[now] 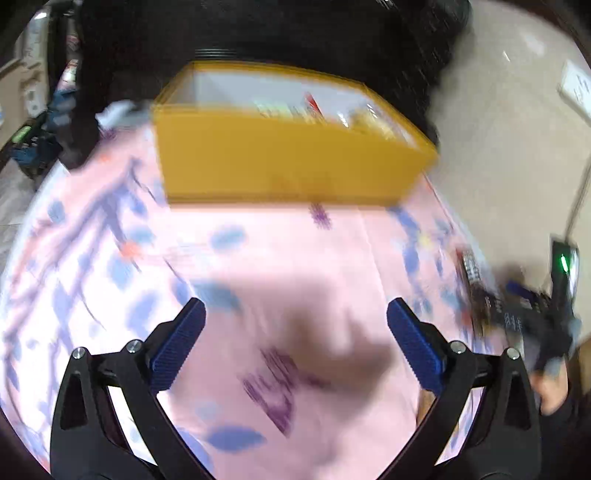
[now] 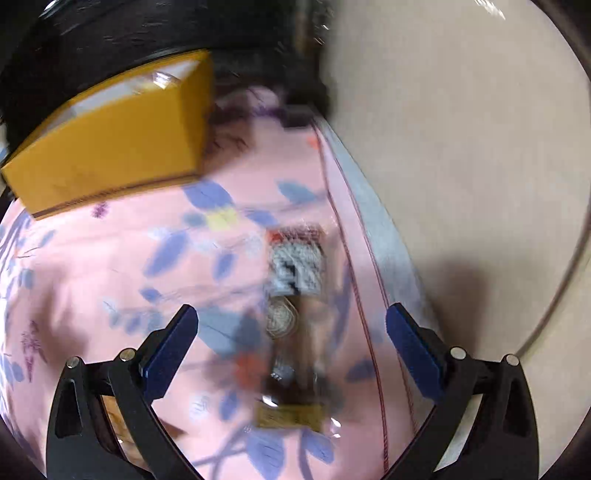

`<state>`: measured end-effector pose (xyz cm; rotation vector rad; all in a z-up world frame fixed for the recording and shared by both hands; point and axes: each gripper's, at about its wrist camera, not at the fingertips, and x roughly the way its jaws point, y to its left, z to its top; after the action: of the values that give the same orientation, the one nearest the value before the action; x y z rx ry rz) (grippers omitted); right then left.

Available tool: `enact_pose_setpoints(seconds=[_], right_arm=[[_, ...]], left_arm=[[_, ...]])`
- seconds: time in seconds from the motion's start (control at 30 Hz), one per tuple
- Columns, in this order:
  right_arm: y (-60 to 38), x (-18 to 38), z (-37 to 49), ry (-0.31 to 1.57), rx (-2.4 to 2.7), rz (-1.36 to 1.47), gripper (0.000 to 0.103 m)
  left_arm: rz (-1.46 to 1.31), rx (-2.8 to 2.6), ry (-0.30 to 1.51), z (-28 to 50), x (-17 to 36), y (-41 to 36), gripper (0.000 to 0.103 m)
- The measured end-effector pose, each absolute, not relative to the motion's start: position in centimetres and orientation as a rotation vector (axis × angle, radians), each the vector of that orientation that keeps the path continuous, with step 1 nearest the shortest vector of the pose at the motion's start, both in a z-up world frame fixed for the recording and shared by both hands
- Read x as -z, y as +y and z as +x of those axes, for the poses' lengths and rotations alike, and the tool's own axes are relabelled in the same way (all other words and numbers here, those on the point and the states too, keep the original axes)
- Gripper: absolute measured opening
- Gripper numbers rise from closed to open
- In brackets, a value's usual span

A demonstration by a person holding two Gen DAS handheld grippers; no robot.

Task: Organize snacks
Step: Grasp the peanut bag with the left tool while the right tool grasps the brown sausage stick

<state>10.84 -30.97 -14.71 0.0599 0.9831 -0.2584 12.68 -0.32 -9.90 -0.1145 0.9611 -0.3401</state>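
A yellow box stands at the far side of the pink flowered cloth, with several snack packets inside. It also shows in the right wrist view at upper left. A long brown snack packet with a black-and-white label lies flat on the cloth between and ahead of my right gripper's fingers. My right gripper is open above it, not touching. My left gripper is open and empty over bare cloth. The right gripper and packet show blurred at the left view's right edge.
The cloth's right edge drops to a beige floor. Dark furniture stands behind the box. A cable curves over the floor at right. Clutter sits at far left.
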Motion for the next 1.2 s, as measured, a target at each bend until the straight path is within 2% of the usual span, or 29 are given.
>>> enact_pose_setpoints(seconds=[0.2,0.23,0.27,0.33,0.37,0.43,0.7,0.9,1.0,1.07,1.2], right_arm=[[-31.5,16.2,11.6,0.996,0.253,0.046,0.102],[-31.6,16.5,11.7,1.003,0.260,0.043,0.096],[-31.7,16.9,11.8,1.004,0.248,0.051,0.086],[-31.9,16.9,11.4,0.969,0.217,0.093,0.058],[-31.7,16.7,11.4,0.969,0.204,0.087,0.049],[-30.9,16.1,10.6,0.974,0.168,0.100,0.043],[-26.9,16.4,7.7,0.986,0.056,0.070,0.043],[-26.3,16.8,7.1,0.966,0.042,0.015,0.052],[-26.7,17.0,7.4,0.966,0.029,0.023,0.054],[-26.8,17.0,7.5,0.967,0.021,0.009,0.055],[-26.7,17.1,7.9,0.983,-0.006,-0.004,0.064]], left_arm=[[-0.069,0.390,1.031,9.2,12.2,-3.6,0.100],[-0.062,0.390,1.031,8.8,12.3,-4.0,0.100],[-0.061,0.393,1.030,8.5,12.3,-4.3,0.100],[-0.057,0.406,1.028,7.8,12.2,-5.1,0.100],[-0.048,0.407,1.025,7.4,12.2,-5.5,0.100],[-0.025,0.410,1.018,6.5,12.2,-6.4,0.100],[0.080,0.473,1.061,4.3,13.8,-10.9,0.100],[0.146,0.471,1.061,3.8,15.5,-14.2,0.100],[0.115,0.455,1.044,4.2,15.9,-14.4,0.099],[0.124,0.437,1.011,4.2,16.0,-14.6,0.096],[0.182,0.400,0.956,3.7,16.1,-14.9,0.075]])
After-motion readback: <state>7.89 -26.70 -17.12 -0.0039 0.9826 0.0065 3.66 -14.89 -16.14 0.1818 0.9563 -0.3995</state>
